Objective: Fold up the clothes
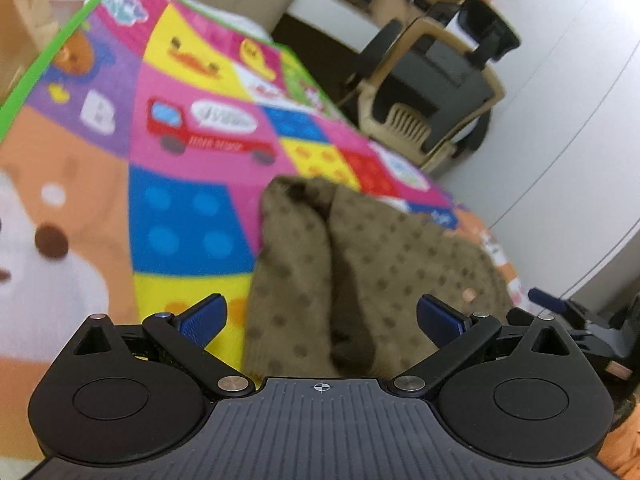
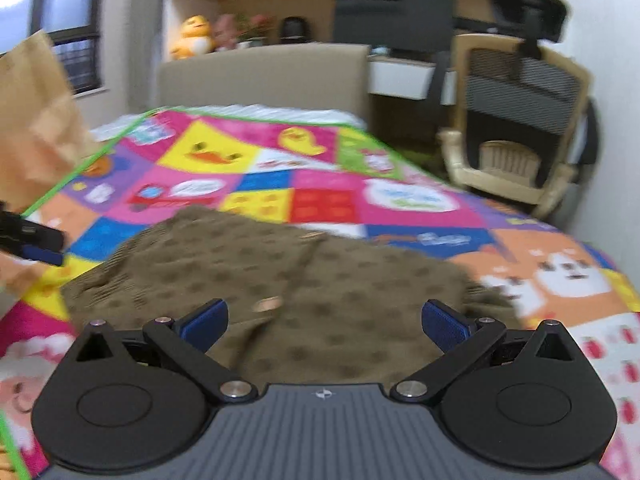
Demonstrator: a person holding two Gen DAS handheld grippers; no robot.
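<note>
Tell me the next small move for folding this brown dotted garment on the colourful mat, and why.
Probably lower the left claw onto the near edge of the brown dotted knit garment and close on it. Both claws are open and hold nothing, the right claw included, and the garment lies bunched on the colourful patchwork play mat, with a raised fold just ahead of the left claw, so a grip has to come first.
</note>
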